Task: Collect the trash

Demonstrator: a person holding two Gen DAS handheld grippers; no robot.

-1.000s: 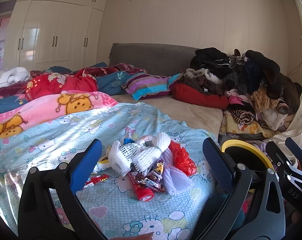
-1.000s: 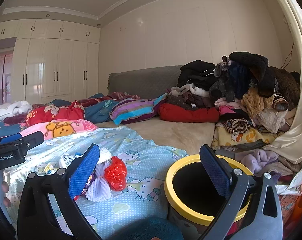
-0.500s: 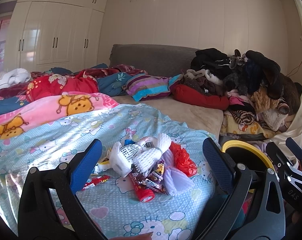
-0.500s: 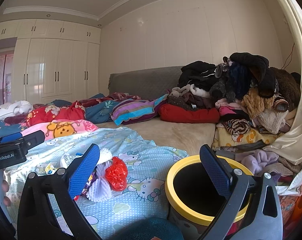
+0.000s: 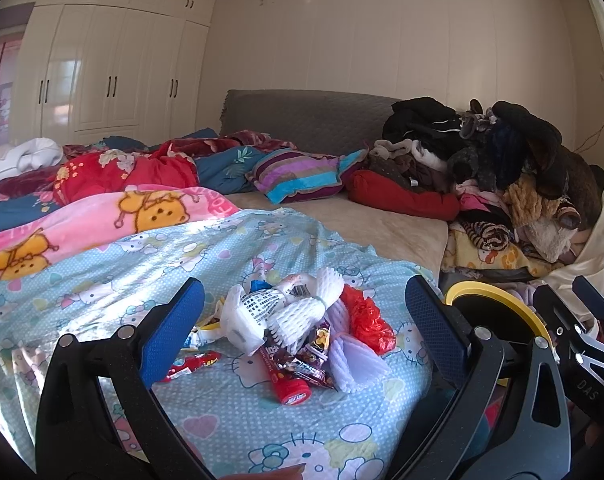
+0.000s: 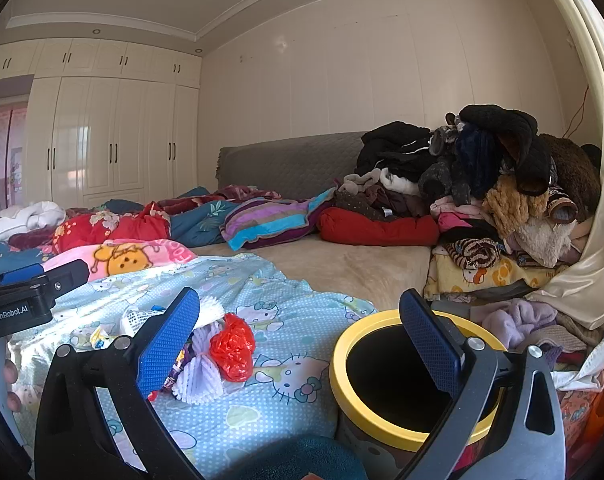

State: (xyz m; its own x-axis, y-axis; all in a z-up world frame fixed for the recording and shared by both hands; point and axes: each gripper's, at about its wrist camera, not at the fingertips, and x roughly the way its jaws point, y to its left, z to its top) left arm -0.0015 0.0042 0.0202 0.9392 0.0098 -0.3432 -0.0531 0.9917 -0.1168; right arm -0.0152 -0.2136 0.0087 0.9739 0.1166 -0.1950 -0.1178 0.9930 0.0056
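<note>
A heap of trash lies on the light blue cartoon-cat sheet [image 5: 102, 264]: a white printed plastic bag [image 5: 258, 316], white foam fruit nets [image 5: 306, 316], a crumpled red plastic bag [image 5: 368, 320], dark snack wrappers [image 5: 310, 364] and a red tube-shaped wrapper [image 5: 288, 386]. My left gripper [image 5: 302, 332] is open, its blue pads on either side of the heap, short of it. My right gripper [image 6: 302, 344] is open with nothing in it, between the red bag [image 6: 232, 346] and a yellow-rimmed bin [image 6: 342, 356] standing by the bed's right edge.
Blankets, a striped pillow [image 5: 302, 174] and a red cushion [image 5: 402, 200] lie farther back on the bed. A tall pile of clothes [image 5: 502, 168] fills the right side. White wardrobes [image 5: 102, 76] line the left wall. A curtain [image 6: 590, 240] hangs at the right.
Both views have shifted only slightly; the trash heap sits a touch nearer to the left gripper. Both grippers stay open and nothing has been picked up.
</note>
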